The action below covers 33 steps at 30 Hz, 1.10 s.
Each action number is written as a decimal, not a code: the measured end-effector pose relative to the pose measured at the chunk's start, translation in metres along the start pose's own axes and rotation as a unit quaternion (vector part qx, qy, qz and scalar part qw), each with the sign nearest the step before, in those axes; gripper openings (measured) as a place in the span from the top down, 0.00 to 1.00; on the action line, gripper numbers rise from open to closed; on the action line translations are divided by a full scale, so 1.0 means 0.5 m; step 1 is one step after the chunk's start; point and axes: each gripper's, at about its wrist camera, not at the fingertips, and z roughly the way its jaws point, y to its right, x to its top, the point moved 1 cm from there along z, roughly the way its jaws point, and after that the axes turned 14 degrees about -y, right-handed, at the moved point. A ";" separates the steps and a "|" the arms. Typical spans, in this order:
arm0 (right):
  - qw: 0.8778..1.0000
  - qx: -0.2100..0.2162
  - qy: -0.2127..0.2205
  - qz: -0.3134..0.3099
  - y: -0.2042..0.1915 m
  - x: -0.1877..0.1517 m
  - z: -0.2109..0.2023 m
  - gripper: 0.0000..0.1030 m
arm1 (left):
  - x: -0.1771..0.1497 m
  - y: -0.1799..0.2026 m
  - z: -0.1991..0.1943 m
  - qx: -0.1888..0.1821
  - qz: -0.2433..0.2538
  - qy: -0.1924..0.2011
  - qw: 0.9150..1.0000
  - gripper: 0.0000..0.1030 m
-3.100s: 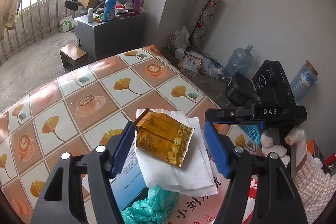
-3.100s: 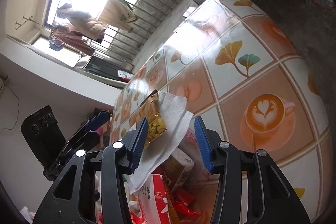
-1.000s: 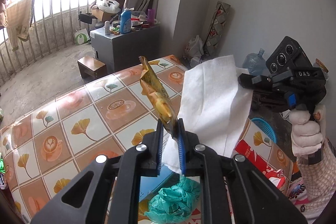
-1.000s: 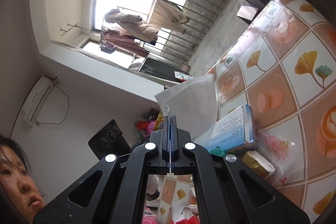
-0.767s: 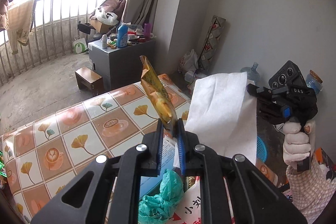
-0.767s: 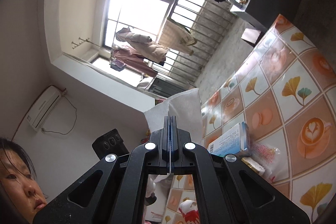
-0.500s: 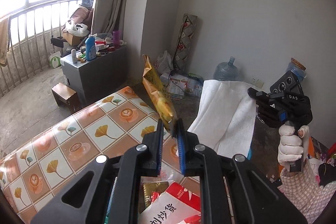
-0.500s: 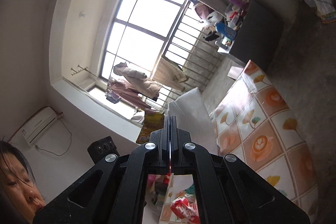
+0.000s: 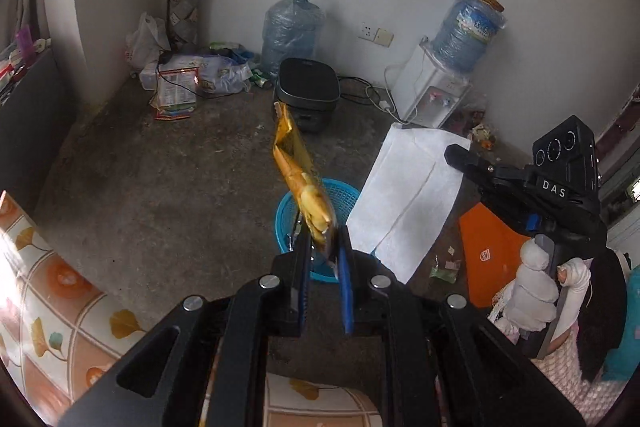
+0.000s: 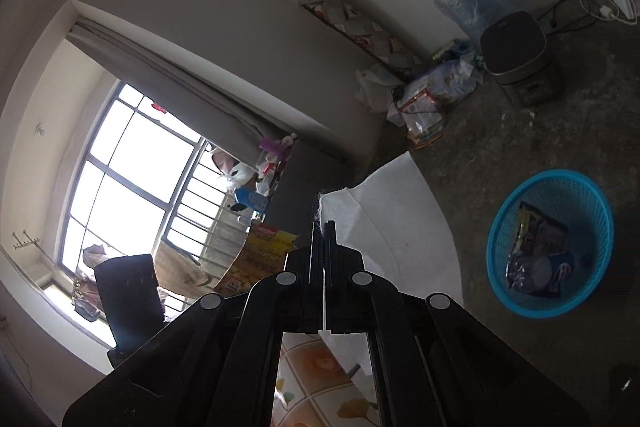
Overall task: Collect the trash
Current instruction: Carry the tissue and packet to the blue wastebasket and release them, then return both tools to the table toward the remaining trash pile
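My left gripper is shut on the lower end of a yellow snack wrapper, which stands up above the blue basket on the floor. The right gripper, held in a gloved hand, is shut on a corner of a white paper towel that hangs down beside the basket. In the right wrist view the right gripper pinches the paper towel. The yellow wrapper shows to its left. The blue basket, with wrappers inside, lies to the right.
A black cooker and a water dispenser stand by the far wall, with a water jug and bags. An orange board lies right of the basket. The tiled table edge is at lower left.
Both grippers have swung away from the tiled table toward the floor and the blue basket, each still holding its item. The basket has come into view under the wrapper.
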 end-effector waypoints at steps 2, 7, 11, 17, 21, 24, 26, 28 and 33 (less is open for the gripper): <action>0.999 -0.028 0.008 0.012 0.040 0.008 0.009 1.00 | 0.040 0.029 0.081 -0.010 0.017 -0.027 0.999 0.88; 0.995 -0.087 0.005 0.046 0.156 0.042 0.049 1.00 | 0.125 0.076 0.260 -0.017 0.043 -0.073 0.996 0.88; 0.989 -0.120 -0.009 0.085 0.249 0.066 0.087 0.97 | 0.159 0.079 0.373 -0.008 0.044 -0.087 0.995 0.77; 0.978 -0.184 -0.002 0.097 0.302 0.067 0.078 0.61 | 0.167 0.070 0.447 -0.024 0.023 -0.103 0.994 0.41; 0.979 -0.188 0.008 0.074 0.272 0.067 0.065 0.55 | 0.173 0.067 0.416 -0.044 0.009 -0.090 0.995 0.31; 0.981 -0.190 0.012 0.035 0.230 0.065 0.063 0.47 | 0.173 0.076 0.366 -0.039 0.014 -0.070 0.997 0.30; 0.981 -0.193 0.024 0.002 0.196 0.059 0.057 0.40 | 0.170 0.077 0.317 -0.026 0.018 -0.055 0.998 0.29; 0.978 -0.202 0.034 -0.039 0.149 0.052 0.048 0.31 | 0.164 0.075 0.260 -0.021 0.022 -0.032 0.999 0.28; 0.971 -0.192 0.057 -0.133 0.011 0.028 0.020 0.09 | 0.119 0.047 0.096 0.007 0.012 0.033 0.999 0.21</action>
